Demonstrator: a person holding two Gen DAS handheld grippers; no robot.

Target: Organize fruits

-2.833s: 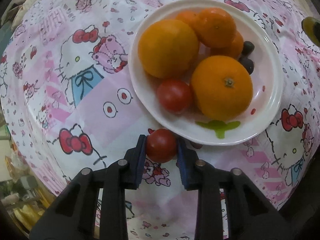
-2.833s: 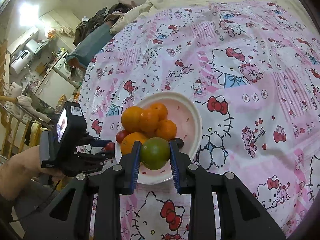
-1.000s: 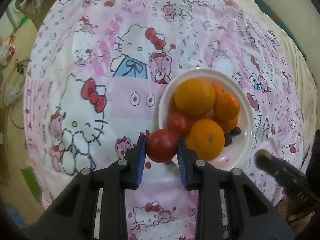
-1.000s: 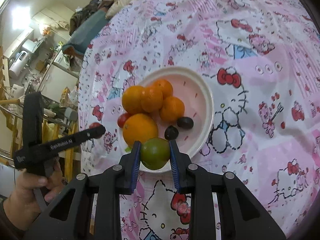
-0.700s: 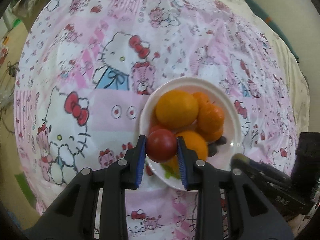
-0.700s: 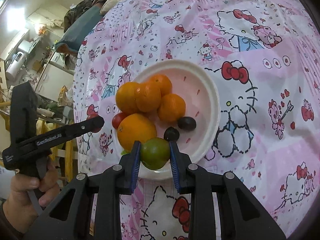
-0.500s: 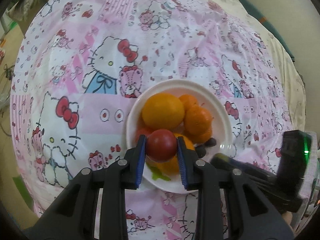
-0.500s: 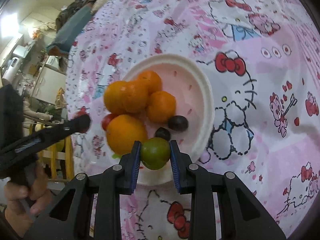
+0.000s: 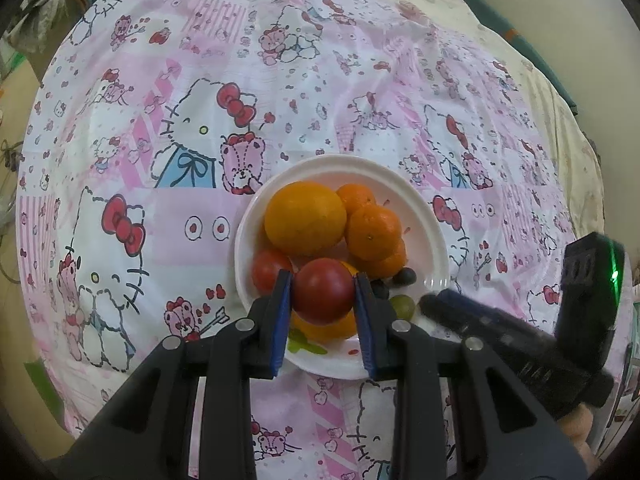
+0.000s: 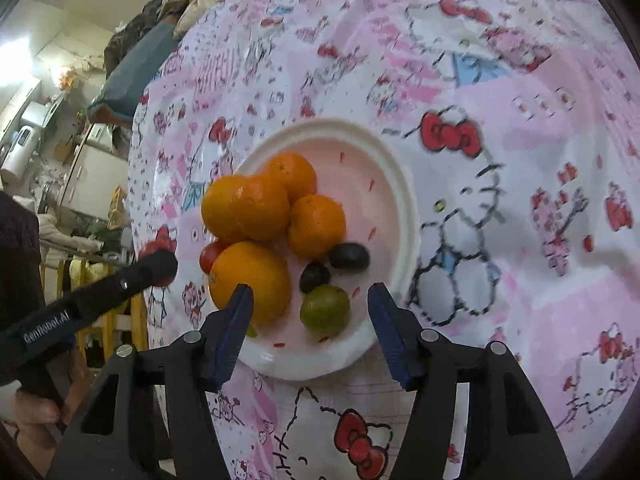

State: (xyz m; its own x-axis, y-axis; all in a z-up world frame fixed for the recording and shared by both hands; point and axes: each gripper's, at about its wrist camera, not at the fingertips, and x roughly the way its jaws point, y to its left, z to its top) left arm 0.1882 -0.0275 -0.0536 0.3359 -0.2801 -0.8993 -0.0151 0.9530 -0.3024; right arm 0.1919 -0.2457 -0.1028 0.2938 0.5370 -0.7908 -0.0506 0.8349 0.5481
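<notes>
A white plate (image 9: pixel 434 236) on the Hello Kitty cloth holds several oranges (image 9: pixel 306 218), a red tomato (image 9: pixel 269 272), two dark plums (image 10: pixel 349 257) and a green lime (image 10: pixel 325 311). My left gripper (image 9: pixel 323 295) is shut on a second red tomato (image 9: pixel 323 296), held above the plate's near side. My right gripper (image 10: pixel 310 312) is open, its fingers on either side of the lime, which lies on the plate (image 10: pixel 394 200). The right gripper also shows at the plate's right edge in the left wrist view (image 9: pixel 436 304).
The pink and white Hello Kitty cloth (image 9: pixel 192 120) covers the round table. In the right wrist view, the left gripper's arm (image 10: pixel 92 292) reaches in from the left, with kitchen clutter (image 10: pixel 48 128) beyond the table edge.
My right gripper has opened and let go of the lime, which now lies on the plate. My left gripper has carried the tomato over the plate.
</notes>
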